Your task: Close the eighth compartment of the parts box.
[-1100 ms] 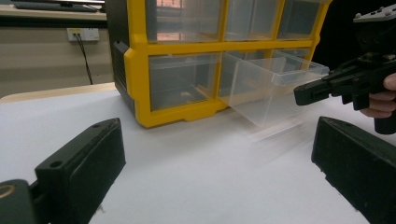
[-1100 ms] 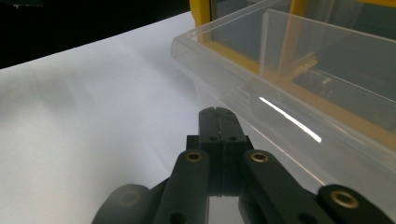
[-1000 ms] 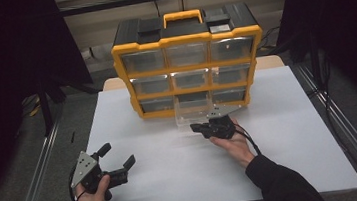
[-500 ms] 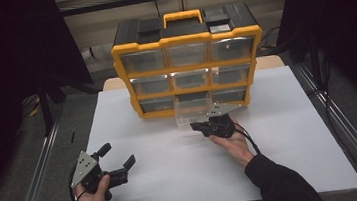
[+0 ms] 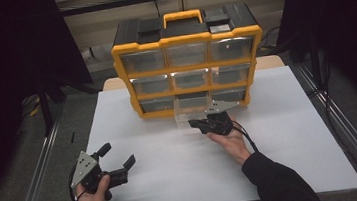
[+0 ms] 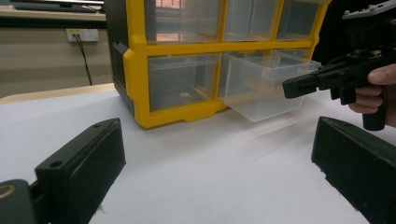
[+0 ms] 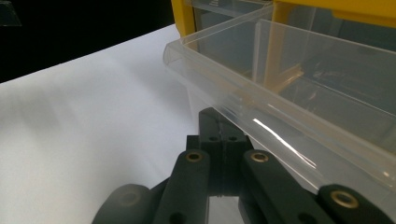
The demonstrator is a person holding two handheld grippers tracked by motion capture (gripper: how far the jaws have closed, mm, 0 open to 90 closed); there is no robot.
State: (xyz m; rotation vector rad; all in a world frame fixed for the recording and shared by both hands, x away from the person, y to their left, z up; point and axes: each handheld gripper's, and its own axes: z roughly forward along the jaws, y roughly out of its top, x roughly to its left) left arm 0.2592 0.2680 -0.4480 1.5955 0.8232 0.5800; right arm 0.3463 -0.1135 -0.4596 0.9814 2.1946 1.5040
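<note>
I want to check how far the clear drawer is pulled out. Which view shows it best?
The left gripper view: the drawer shows side-on, sticking out of the yellow cabinet in the bottom row. The high view shows it small, partly behind the right gripper. The right gripper view gives a close look at its rim.

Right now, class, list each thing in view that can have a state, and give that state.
Bottom middle drawer: pulled partly out, looks empty.
Other drawers: pushed in.
Organiser cabinet: upright on the table.
Left tongs: open, holding nothing.
Right tongs: shut, tips at the pulled-out drawer's front.
</note>
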